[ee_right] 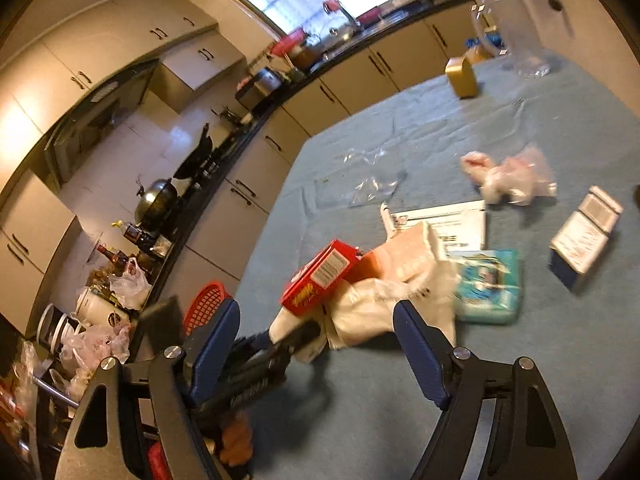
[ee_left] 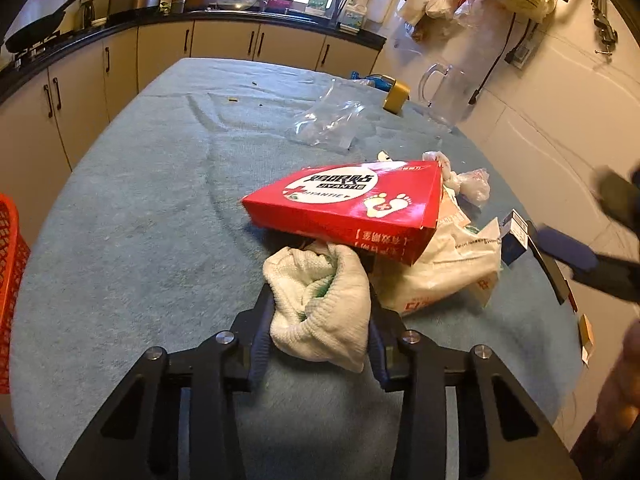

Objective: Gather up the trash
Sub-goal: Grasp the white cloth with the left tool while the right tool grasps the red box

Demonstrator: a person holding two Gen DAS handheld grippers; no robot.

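Left claw [ee_left: 320,312] is clamped on the crumpled white knit cloth w/ green trim [ee_left: 320,300], both blue pads pressing its sides, low over the blue-grey cloth-covered table [ee_left: 140,220]. Just ahead of that claw, the flat red cardboard box w/ white footprint print [ee_left: 348,208] leans over the cloth's far end, propped on a white plastic bag w/ red lettering [ee_left: 444,272] to the claw's right. Risk, I'd say: lift the cloth and the box tips or slides, maybe dragging the bag w/ it. Grip looks bunchy too; a loose fold could slip out.

Right claw [ee_right: 316,332] stands wide apart, nothing between its pads, pointing at the same heap; view's blurred. Ahead and to its right lie a teal soft packet [ee_right: 490,284] and a small white-and-navy carton [ee_right: 584,236]; farther off, a wad of pinkish-white plastic [ee_right: 508,176]. Both claws are crowding one pile, so a bump looks possible. Red mesh basket [ee_right: 208,304] sits off the right claw's left, at table edge — probably the drop spot, can't confirm.
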